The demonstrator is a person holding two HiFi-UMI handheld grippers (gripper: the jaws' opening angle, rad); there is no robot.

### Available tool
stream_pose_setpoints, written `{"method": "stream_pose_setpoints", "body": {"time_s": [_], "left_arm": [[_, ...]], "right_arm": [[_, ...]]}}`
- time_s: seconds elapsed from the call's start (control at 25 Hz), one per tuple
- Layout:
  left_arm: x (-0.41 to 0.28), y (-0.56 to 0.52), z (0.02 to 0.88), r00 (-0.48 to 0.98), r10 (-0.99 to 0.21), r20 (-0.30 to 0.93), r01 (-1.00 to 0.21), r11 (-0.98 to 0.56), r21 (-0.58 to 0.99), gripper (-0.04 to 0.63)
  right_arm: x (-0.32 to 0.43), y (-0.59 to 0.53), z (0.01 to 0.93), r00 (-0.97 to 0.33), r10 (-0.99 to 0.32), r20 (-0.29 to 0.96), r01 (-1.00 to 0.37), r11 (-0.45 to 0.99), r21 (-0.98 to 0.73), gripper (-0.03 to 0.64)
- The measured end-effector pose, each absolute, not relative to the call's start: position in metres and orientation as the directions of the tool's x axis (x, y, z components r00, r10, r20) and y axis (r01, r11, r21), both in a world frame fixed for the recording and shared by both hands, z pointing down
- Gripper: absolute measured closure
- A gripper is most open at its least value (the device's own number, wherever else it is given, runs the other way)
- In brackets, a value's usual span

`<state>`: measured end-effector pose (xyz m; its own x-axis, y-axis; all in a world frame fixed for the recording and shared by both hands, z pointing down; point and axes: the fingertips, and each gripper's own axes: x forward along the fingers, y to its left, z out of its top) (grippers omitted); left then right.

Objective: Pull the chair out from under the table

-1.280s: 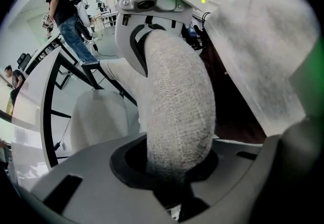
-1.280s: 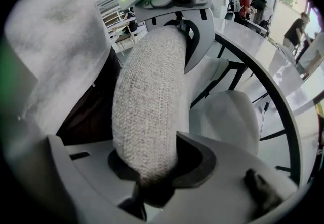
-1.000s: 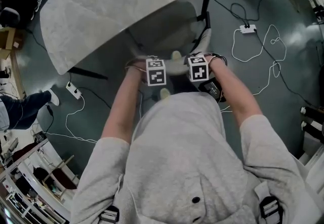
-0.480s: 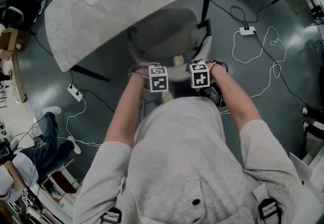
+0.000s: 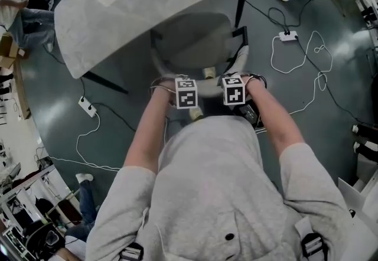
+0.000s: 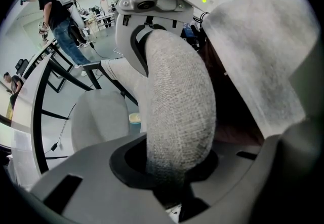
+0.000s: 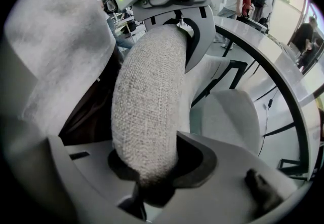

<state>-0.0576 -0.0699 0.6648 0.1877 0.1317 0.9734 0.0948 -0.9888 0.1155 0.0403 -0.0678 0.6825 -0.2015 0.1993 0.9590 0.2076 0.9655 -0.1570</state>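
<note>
1. One big round white table [image 5: 136, 6] fills the top of the head view, standing on black legs over a dark greenish floor [image 5: 331, 106].
2. Next down in size is the person's grey top [image 5: 212, 195], with both bare forearms reaching toward the chair.
3. The grey fabric chair [image 5: 192, 41] sits right at the table's near edge. The far part of its seat is tucked under the rim, most of the seat shows, and the back is on the person's side.
4. The padded backrest [image 6: 177, 96] is a thick woven grey roll, and both grippers are on its top edge, side by side.
5. The left gripper [image 6: 174, 177] points steeply down with its jaws clamped on the backrest, the fabric wedged between them.
6. The right gripper [image 7: 152, 172] has the same grip, jaws pressed onto the backrest just beside the left one.
7. Each gripper's cube carries black-and-white square markers, which are blocky patterns and not letters.
8. A white power strip [image 5: 289, 35] lies on the floor to the right with a looping white cable [image 5: 313, 71]. A second strip [image 5: 87, 106] lies to the left, and any print on either is too small to read.
</note>
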Motion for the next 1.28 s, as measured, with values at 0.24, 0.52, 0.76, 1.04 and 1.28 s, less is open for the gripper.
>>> {"method": "stream_pose_setpoints", "body": {"time_s": [0.24,0.52,0.76,1.04,1.28], "left_arm": [[-0.061,-0.060,0.665,0.188,0.131,0.973,0.103,-0.988,0.113,0.485],[-0.060,-0.053,0.663,0.187,0.133,0.973,0.097,-0.988,0.116,0.485],[-0.058,-0.045,0.665,0.183,0.134,0.974,0.100,-0.988,0.117,0.485],[-0.060,-0.033,0.664,0.190,0.136,0.972,0.103,-0.988,0.118,0.485],[-0.057,-0.022,0.665,0.185,0.139,0.973,0.104,-0.987,0.121,0.485]], "right_arm": [[0.037,-0.057,0.682,-0.203,0.195,0.960,0.200,0.968,-0.154,0.492],[0.038,-0.052,0.681,-0.193,0.187,0.963,0.198,0.969,-0.149,0.492],[0.040,-0.043,0.682,-0.191,0.196,0.962,0.201,0.967,-0.157,0.492],[0.037,-0.031,0.681,-0.192,0.190,0.963,0.193,0.969,-0.153,0.492],[0.040,-0.020,0.682,-0.193,0.194,0.962,0.198,0.968,-0.156,0.492]]}}
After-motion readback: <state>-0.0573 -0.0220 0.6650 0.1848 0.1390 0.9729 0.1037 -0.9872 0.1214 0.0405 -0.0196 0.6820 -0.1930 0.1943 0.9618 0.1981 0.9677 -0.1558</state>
